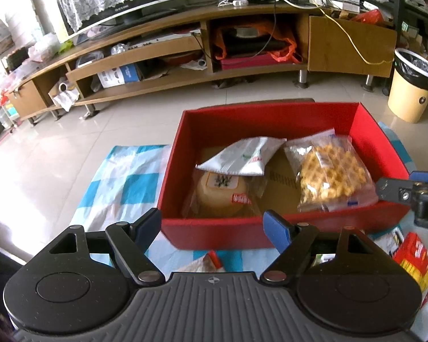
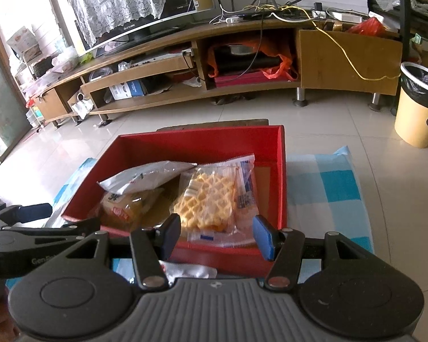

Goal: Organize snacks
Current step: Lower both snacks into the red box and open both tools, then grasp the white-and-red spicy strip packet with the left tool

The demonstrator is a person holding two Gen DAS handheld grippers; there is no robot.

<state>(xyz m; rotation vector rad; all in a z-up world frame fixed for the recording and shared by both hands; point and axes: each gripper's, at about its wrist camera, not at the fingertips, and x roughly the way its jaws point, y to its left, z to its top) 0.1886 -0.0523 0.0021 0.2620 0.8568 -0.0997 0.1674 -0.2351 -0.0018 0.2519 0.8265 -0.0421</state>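
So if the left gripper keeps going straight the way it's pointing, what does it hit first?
Probably the near wall of the red box: it lies between the open left gripper fingers. Depth is unclear; higher, it would reach the round cake packet.

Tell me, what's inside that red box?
The red box holds a silver packet lying on a round yellow cake pack, beside a waffle-snack bag. Anything beneath them is hidden.

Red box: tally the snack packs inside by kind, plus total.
Inside the red box:
Silver foil pack: 1
Clear bag of yellow lattice crackers: 1
Clear-wrapped round yellow cake: 1
Total: 3

More packets lie outside on the checked cloth, only partly in view, so not counted.
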